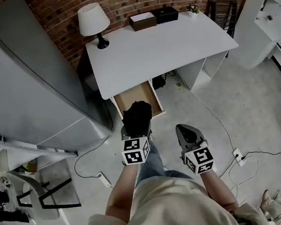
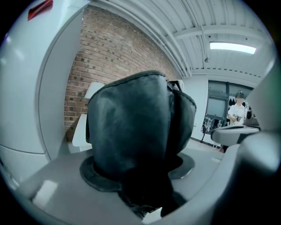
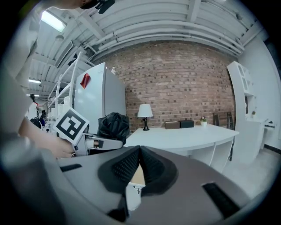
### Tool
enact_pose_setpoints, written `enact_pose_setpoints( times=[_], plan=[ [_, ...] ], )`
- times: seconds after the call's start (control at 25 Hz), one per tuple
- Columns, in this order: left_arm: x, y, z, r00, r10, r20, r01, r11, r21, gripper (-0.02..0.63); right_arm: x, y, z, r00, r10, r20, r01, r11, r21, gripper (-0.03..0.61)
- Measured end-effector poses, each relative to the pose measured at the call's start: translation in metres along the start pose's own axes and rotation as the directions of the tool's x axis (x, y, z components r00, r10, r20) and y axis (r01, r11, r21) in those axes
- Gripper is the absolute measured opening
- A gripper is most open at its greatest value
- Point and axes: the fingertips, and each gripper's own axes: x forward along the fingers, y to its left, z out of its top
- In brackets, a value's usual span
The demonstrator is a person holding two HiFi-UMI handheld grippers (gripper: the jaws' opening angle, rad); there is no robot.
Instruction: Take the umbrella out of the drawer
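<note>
A black folded umbrella point(image 1: 137, 117) is held up in my left gripper point(image 1: 137, 127), in front of the open wooden drawer point(image 1: 129, 98) of the white desk point(image 1: 158, 47). In the left gripper view the umbrella point(image 2: 136, 127) fills the middle, with the left gripper point(image 2: 140, 178) shut on its lower part. My right gripper point(image 1: 183, 128) hangs to the right of the drawer, shut with nothing between its pads point(image 3: 127, 165). The right gripper view also shows the umbrella point(image 3: 113, 125) raised beside the desk point(image 3: 184, 134).
A grey fridge point(image 1: 26, 87) stands left of the desk. On the desk are a white lamp point(image 1: 94, 21) and two boxes point(image 1: 142, 21) at the back. Cables and a power strip point(image 1: 239, 156) lie on the floor at right. A chair point(image 1: 33, 192) is at lower left.
</note>
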Motion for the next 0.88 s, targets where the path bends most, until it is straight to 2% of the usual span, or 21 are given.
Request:
enact_pose_setpoints(
  times=[0.36,0.88],
  plan=[
    [-0.069,-0.040,0.015,0.997,-0.029,0.073,0.032,0.999,-0.036,0.275,-0.035,0.012,0.026,0.997,0.016,0.080,-0.014,1.000,-0.023,0.002],
    [-0.113,-0.046,0.009,0.993,-0.022,0.117,0.028,0.998,-0.050,0.276,-0.050,0.027,0.033,0.990,0.043,0.131,-0.038,0.999,-0.035,0.002]
  ],
)
